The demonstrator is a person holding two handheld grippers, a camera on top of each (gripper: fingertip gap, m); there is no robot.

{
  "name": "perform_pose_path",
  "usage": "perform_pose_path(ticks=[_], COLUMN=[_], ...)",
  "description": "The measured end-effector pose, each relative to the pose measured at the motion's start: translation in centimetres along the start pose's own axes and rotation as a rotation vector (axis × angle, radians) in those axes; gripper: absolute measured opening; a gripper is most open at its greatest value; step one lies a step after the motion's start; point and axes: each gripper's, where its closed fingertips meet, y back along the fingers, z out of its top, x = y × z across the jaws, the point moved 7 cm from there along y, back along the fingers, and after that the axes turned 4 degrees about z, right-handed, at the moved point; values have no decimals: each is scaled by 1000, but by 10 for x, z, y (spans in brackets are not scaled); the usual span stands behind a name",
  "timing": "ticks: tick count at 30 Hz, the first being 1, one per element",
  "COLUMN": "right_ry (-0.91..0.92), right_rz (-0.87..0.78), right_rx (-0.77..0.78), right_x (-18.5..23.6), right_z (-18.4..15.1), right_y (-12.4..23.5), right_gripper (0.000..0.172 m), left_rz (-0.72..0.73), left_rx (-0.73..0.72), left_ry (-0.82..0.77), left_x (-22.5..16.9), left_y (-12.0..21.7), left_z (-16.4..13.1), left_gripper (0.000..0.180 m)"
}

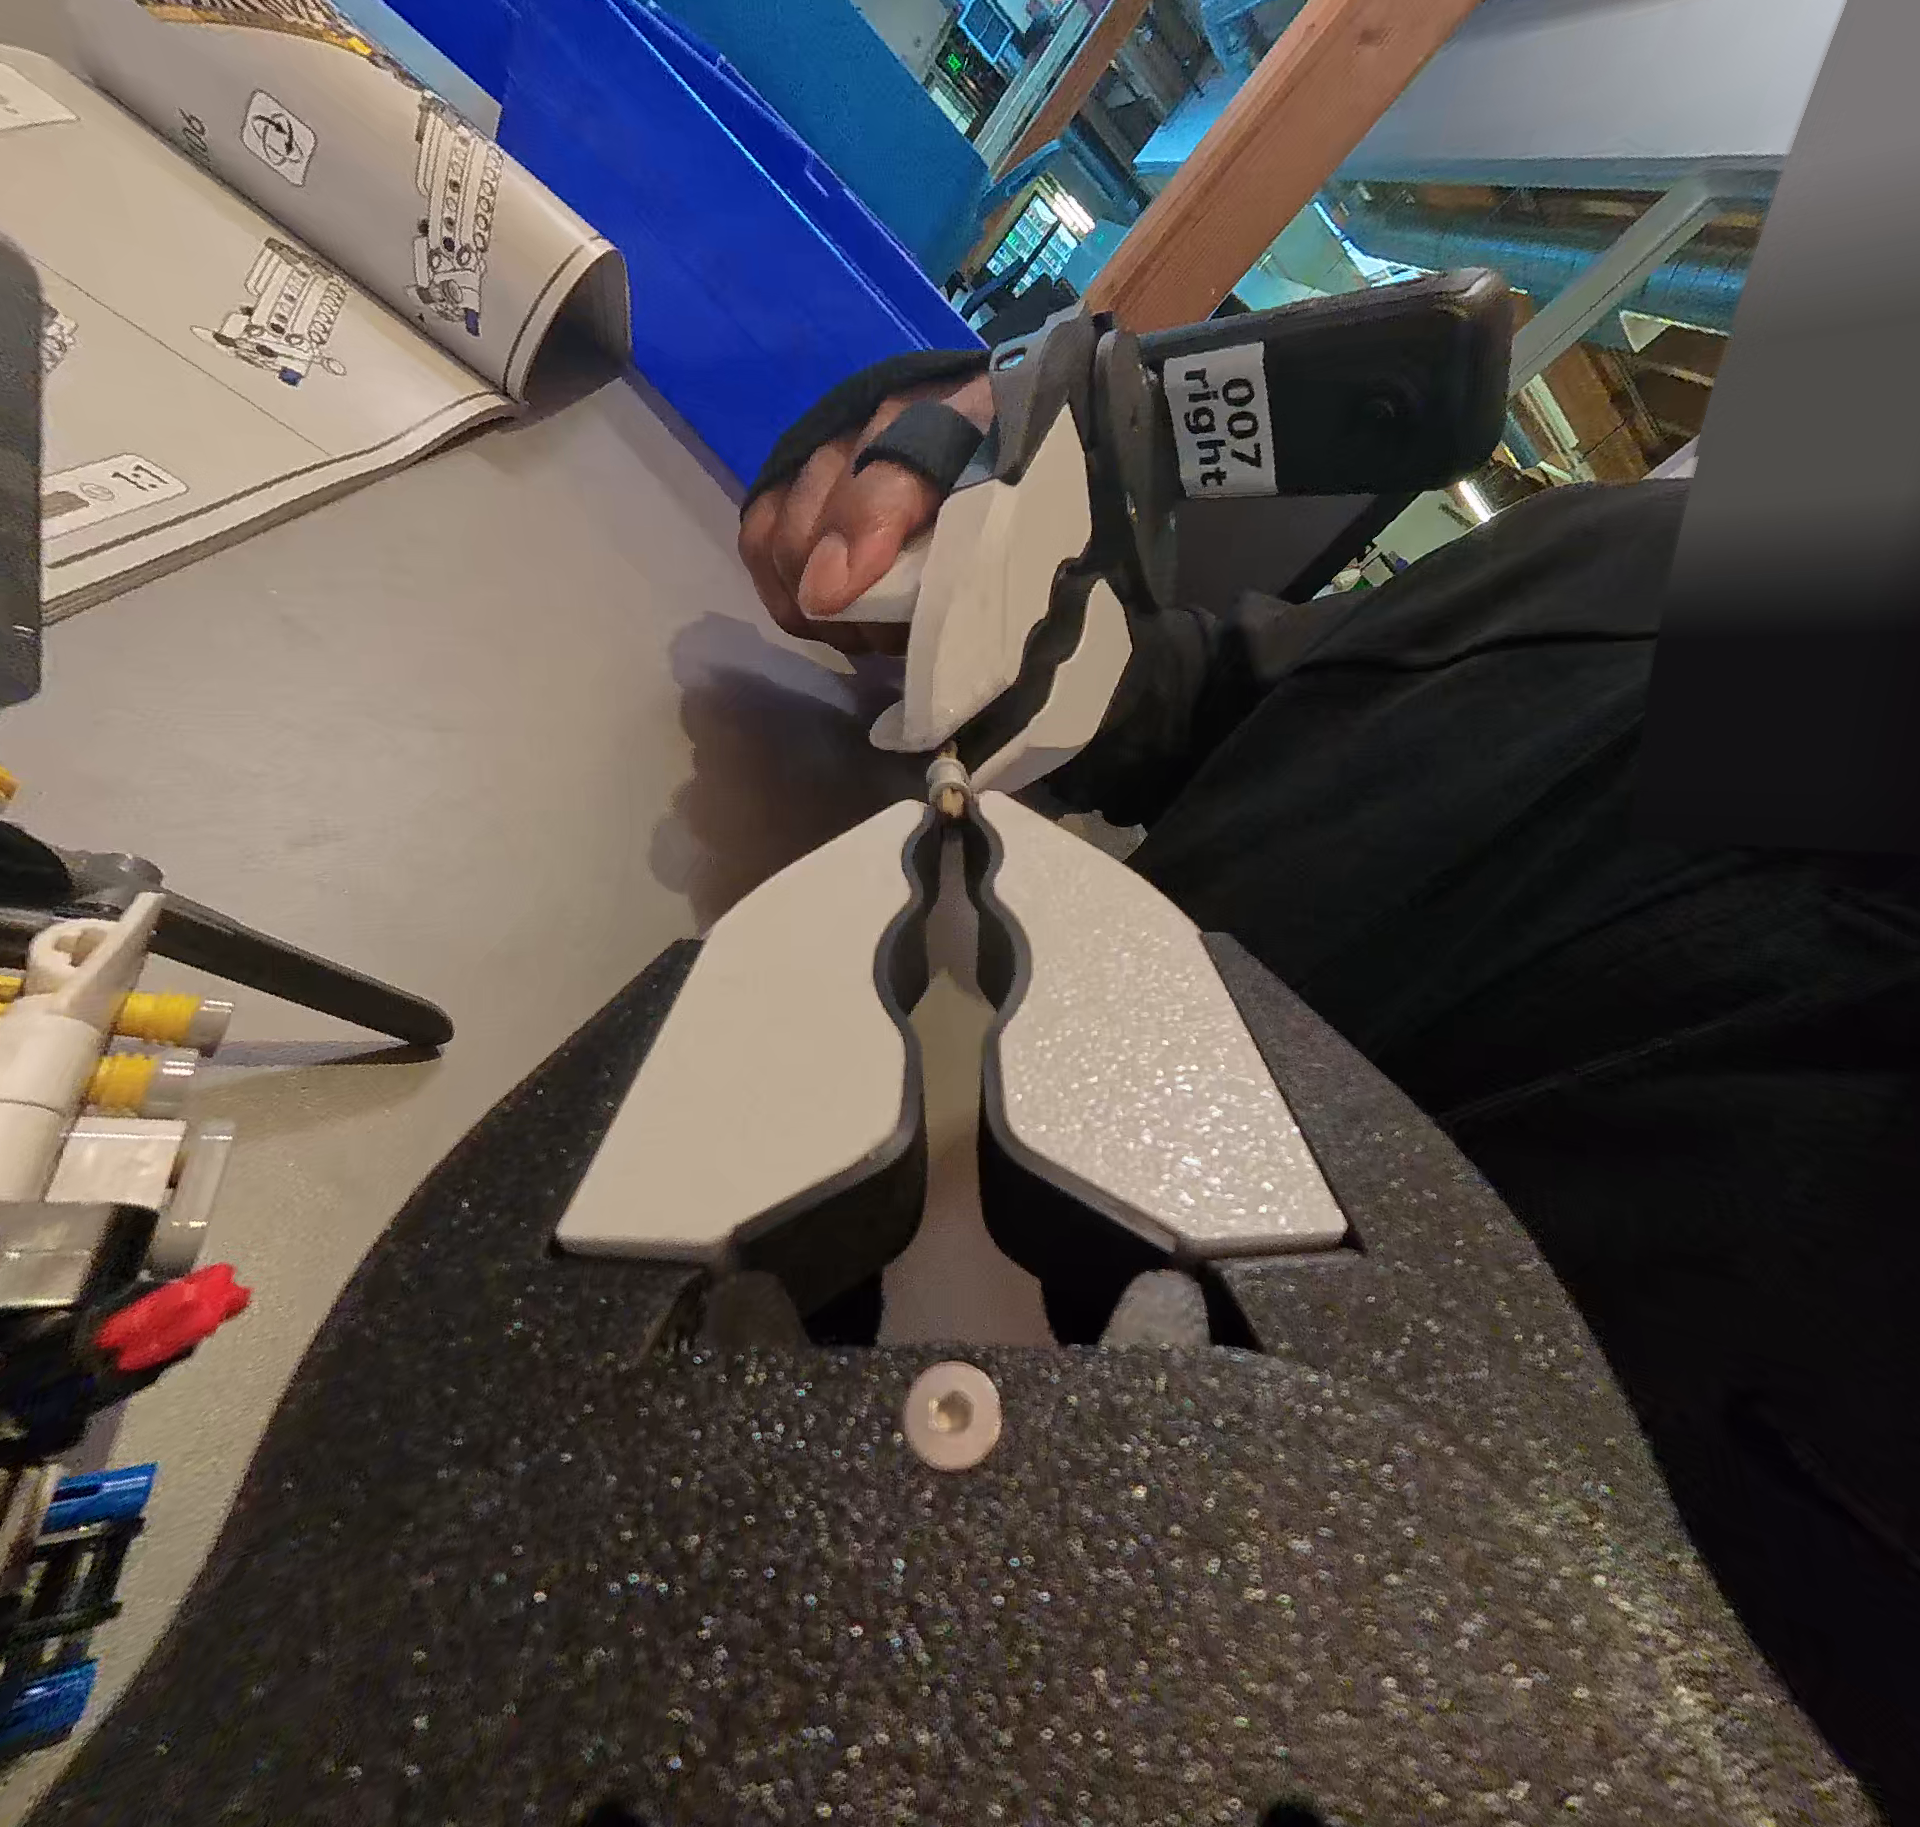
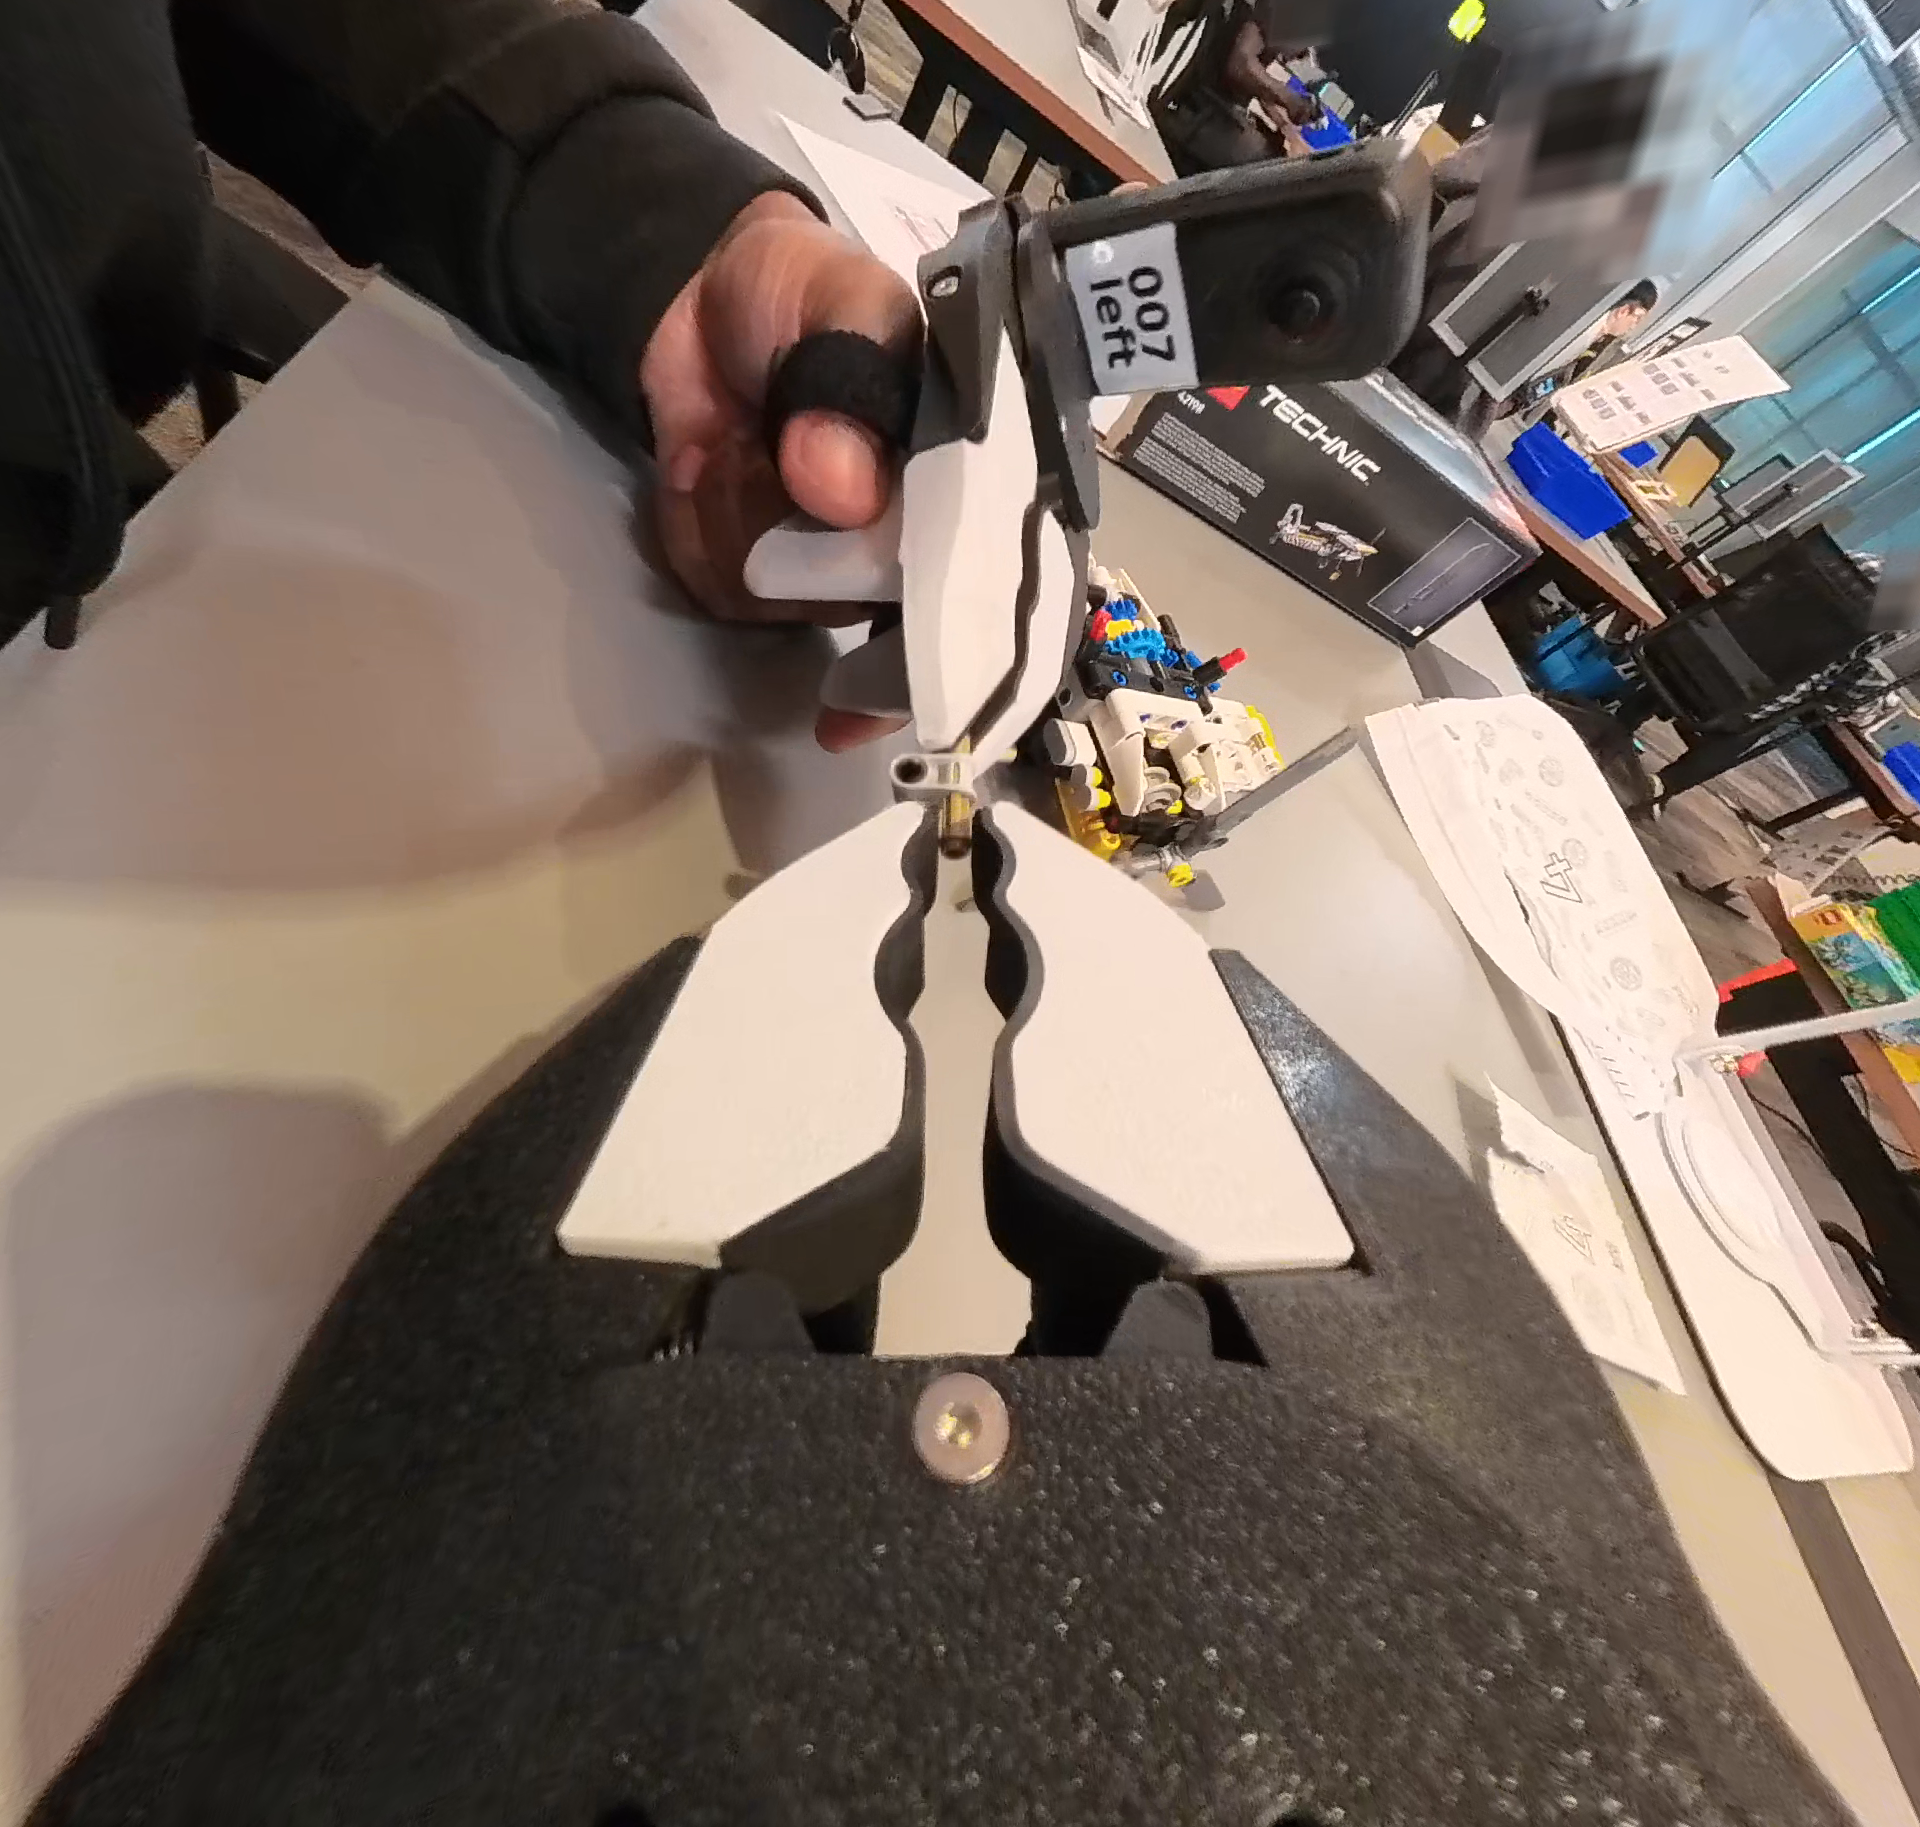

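The two tongs meet tip to tip above the tabletop, and a small tan pin carrying a light grey connector piece spans the gap between them.

In the left wrist view, the left tongs are nearly closed, their tips pinching the near end of the pin. The grey connector sits on the pin just beyond those tips, at 12 o'clock from them. The right tongs come down from 1 o'clock, also nearly closed, and their tips touch the far end of the same pin. A hand works their trigger.

In the right wrist view, the right tongs stand narrowly apart with the pin between the tips, both pads against it. The connector lies across the pin at 12 o'clock from them, its ring end pointing to 9 o'clock. The left tongs reach down from 12 o'clock and grip the pin's other end.

Behind, at 2 o'clock from the right tongs, a partly built brick model stands on the tabletop, with a dark box farther off and printed sheets at 3 o'clock. In the left wrist view an open instruction booklet lies at 10 o'clock, beside blue bins.
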Motion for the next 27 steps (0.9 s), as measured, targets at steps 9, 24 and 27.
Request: perform_pose_path(ticks=[9, 24, 27], right_ry=[26, 118, 151], right_rz=[-22, -104, -130], right_rx=[31, 11, 27], right_x=[1, 5, 6], right_z=[-2, 6, 6], right_y=[-2, -3, -3], right_gripper=[4, 4, 4], left_rz=[-4, 38, 56], left_rx=[2, -28, -35], left_ry=[-14, -150, -167], left_x=[-1, -8, -8], left_y=[-1, -9, -8], left_z=[0, 1, 2], left_gripper=[6, 16, 13])
